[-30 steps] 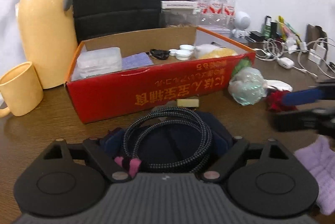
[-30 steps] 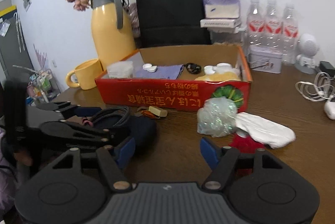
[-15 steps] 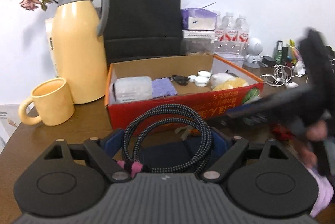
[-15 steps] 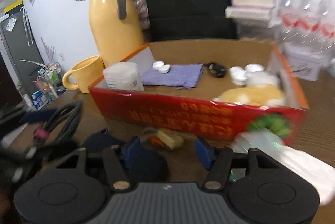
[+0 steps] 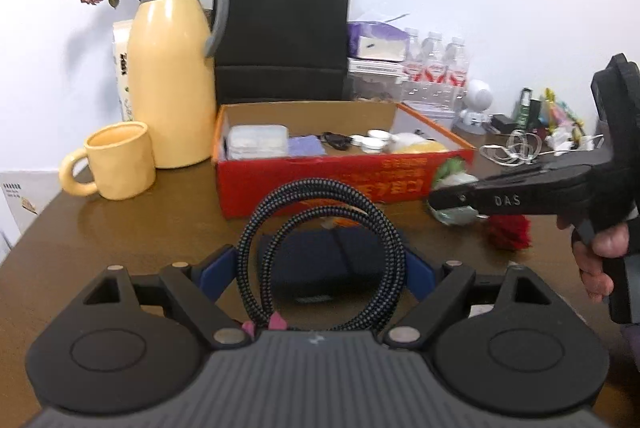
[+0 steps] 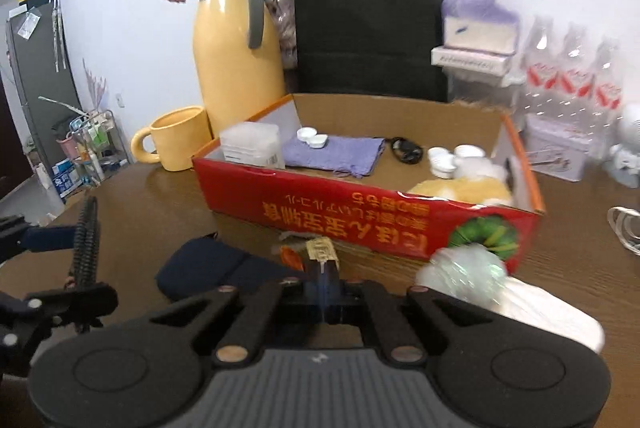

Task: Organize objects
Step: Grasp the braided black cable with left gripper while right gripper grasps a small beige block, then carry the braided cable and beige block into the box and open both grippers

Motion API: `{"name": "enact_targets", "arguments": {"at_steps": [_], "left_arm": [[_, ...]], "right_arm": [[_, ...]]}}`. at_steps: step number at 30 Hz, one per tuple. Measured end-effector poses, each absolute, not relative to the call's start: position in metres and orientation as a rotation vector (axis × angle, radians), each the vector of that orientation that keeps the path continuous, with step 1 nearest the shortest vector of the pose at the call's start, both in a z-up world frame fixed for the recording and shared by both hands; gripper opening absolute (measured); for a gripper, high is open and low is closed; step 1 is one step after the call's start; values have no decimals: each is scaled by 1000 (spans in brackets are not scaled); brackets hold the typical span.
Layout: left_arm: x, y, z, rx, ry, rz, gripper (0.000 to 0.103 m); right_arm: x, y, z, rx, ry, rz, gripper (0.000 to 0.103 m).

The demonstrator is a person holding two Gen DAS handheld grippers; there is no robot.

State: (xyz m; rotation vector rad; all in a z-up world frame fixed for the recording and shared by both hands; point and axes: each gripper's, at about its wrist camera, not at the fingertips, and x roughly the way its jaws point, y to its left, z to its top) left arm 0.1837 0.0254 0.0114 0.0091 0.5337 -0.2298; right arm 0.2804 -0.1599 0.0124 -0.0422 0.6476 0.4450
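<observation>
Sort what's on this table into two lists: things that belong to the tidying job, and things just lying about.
Job:
- red box
- coiled cable in the left tool
- dark pouch
- right tool, shut

Lying about:
- yellow jug
- yellow mug
- black bag
- water bottles

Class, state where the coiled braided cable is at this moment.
In the left wrist view the braided cable stands held between the left gripper fingers, raised above the table in front of the red box.

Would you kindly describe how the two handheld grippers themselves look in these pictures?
Both are matte black plastic. Each has a ribbed grey body flanked by two round black discs, with angular linkage arms joined by silvery pins, ending in blue fingers. That holds for the left gripper and the right gripper. Seen from the side in the left wrist view, the right one carries raised letters "DAS" and a pistol-style handle.
</observation>
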Motion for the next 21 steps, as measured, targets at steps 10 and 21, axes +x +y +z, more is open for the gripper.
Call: {"name": "enact_targets", "arguments": {"at_steps": [10,21], "left_arm": [[178,20,7,20,556,-196,87],[178,20,2,20,571,-175,87]], "right_arm": [[356,-127,-21,-164,716,470,35],[346,-118,-27,-222,728,494,10]]}}
